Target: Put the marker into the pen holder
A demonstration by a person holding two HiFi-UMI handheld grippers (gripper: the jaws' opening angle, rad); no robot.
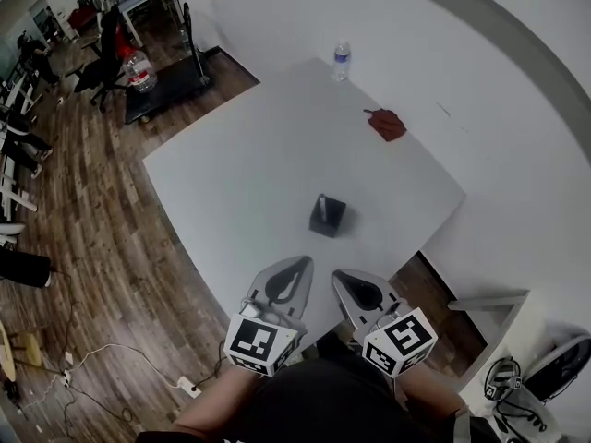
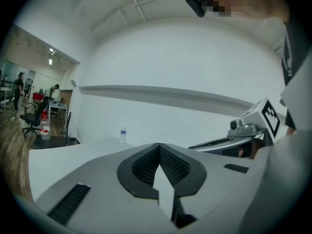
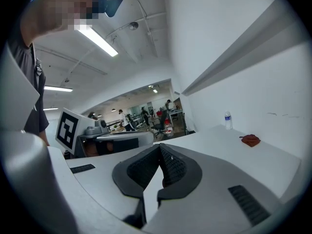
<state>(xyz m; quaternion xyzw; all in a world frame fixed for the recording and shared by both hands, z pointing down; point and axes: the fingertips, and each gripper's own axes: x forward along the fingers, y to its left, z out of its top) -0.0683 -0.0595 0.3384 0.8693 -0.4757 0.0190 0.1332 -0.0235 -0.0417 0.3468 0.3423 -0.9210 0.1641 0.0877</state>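
A black square pen holder (image 1: 328, 218) stands near the front of the white table (image 1: 240, 164). A slim grey stick (image 1: 322, 205) that looks like the marker pokes up inside it. My left gripper (image 1: 303, 263) and right gripper (image 1: 339, 276) hover side by side just past the table's near edge, short of the holder. In the left gripper view my left gripper (image 2: 158, 146) has its jaws closed tip to tip on nothing. My right gripper (image 3: 160, 146) is likewise shut and empty. Neither gripper view shows the holder.
A water bottle (image 1: 341, 60) stands at the table's far corner and a red cloth (image 1: 386, 124) lies near the right edge. White walls run along the far and right sides. Wood floor with cables, chairs and people lies to the left.
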